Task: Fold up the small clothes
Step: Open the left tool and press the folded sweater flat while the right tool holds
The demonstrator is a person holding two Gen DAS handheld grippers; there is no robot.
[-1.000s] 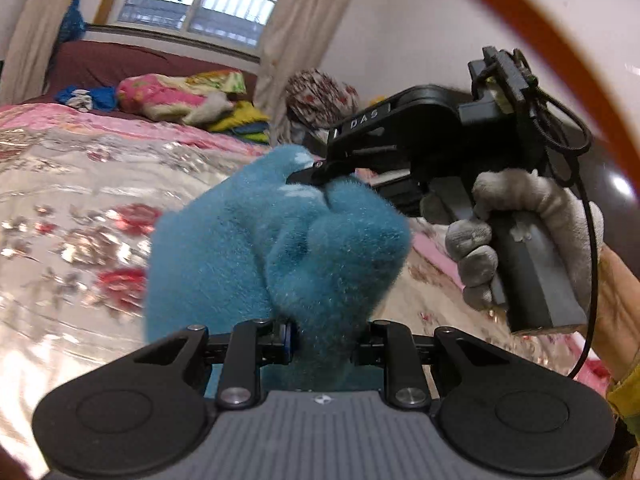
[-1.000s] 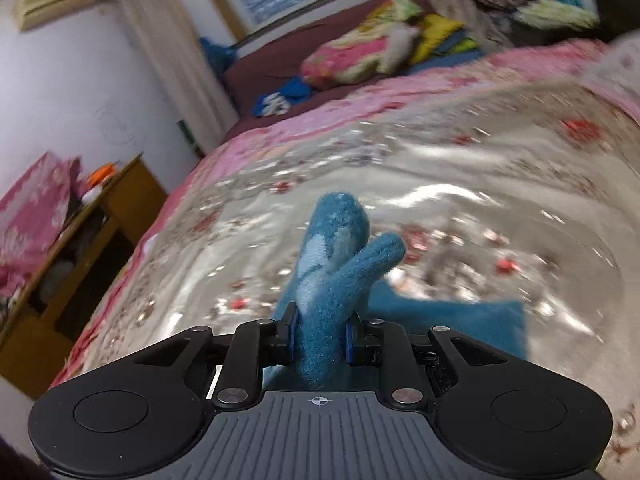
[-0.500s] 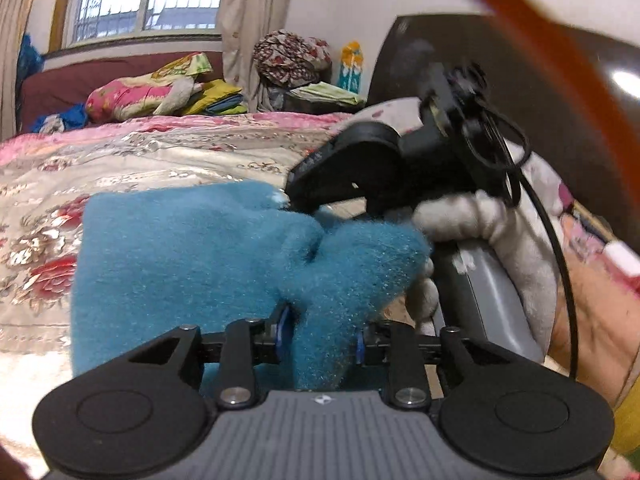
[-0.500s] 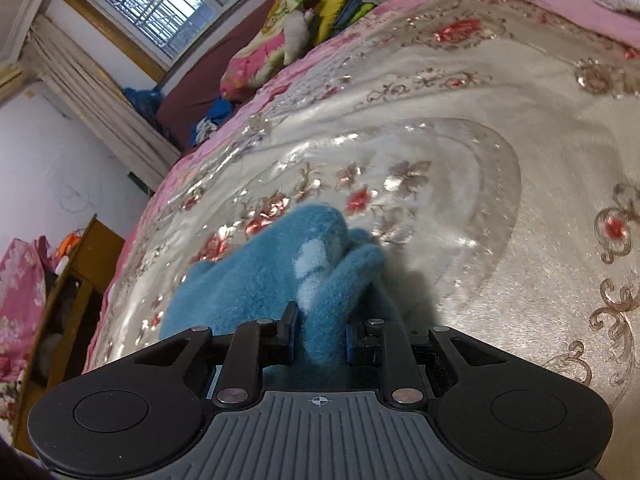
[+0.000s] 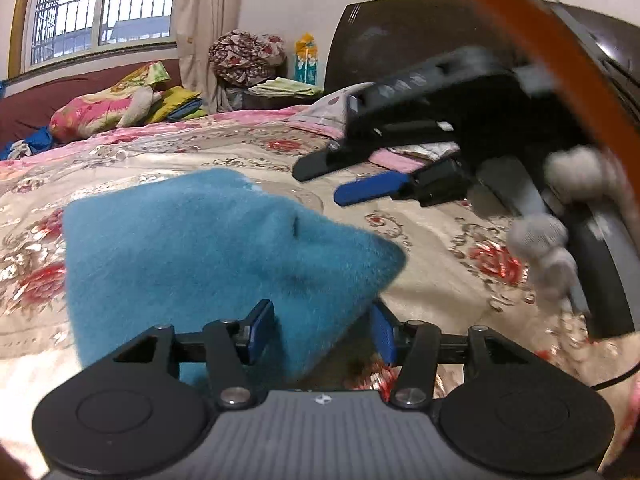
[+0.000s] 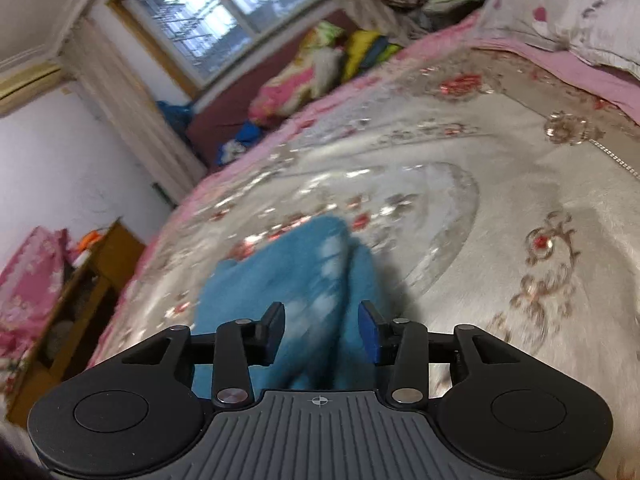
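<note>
A fuzzy blue garment (image 5: 208, 256) lies folded on the floral bedspread (image 5: 432, 240). My left gripper (image 5: 320, 332) is open, its jaws spread on either side of the garment's near corner. In the left wrist view my right gripper (image 5: 320, 186) is open and hovers above the bed to the right of the garment, held by a gloved hand (image 5: 552, 248). In the right wrist view the garment (image 6: 296, 280) lies between and beyond the right gripper's (image 6: 322, 334) spread jaws, blurred by motion.
Pillows and bedding (image 5: 108, 108) are piled at the far side under the window. A dark headboard (image 5: 400, 36) and a pillow (image 6: 568, 16) stand at the right. A wooden cabinet (image 6: 72, 308) stands beside the bed on the left.
Both grippers have opened and let go of the blue garment, which now lies flat on the bed. The right gripper has pulled back to the right.
</note>
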